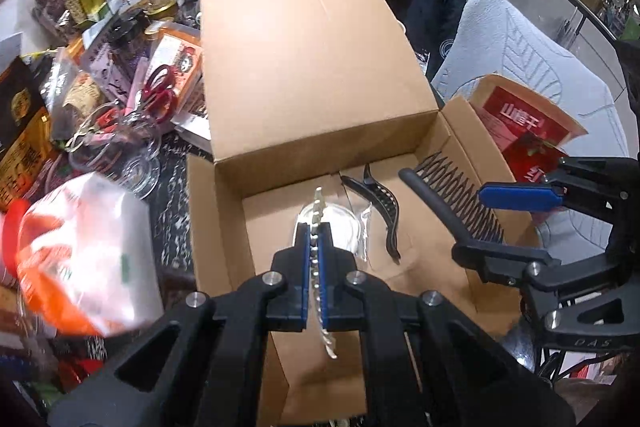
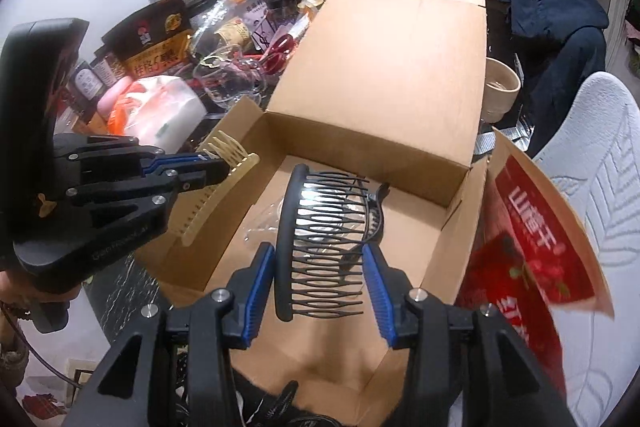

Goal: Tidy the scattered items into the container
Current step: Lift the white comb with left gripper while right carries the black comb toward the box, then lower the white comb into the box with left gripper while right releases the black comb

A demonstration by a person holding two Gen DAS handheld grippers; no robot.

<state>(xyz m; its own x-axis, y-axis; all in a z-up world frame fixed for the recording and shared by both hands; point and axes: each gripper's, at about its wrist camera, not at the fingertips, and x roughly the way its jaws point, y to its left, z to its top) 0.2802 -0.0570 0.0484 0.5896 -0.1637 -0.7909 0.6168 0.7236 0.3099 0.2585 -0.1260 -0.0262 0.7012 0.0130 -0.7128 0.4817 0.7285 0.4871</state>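
An open cardboard box (image 1: 320, 67) (image 2: 384, 67) stands on the dark table. My left gripper (image 1: 318, 239) (image 2: 216, 163) is shut on a cream comb (image 1: 320, 211) (image 2: 216, 183) and holds it over the box's left side. My right gripper (image 2: 324, 267) (image 1: 516, 223) has its jaws apart around a black comb (image 2: 324, 247) (image 1: 460, 203) above the box; the comb sits between the pads with small gaps each side. On the box floor lie a black hair clip (image 1: 384, 203) (image 2: 376, 215) and a clear packet (image 1: 348, 227).
Left of the box are red scissors (image 1: 160, 91), a glass cup (image 1: 120, 155), a tissue pack (image 1: 80, 251) and several snack bags. A red pouch (image 2: 532, 247) leans at the box's right beside a grey chair (image 1: 540, 67).
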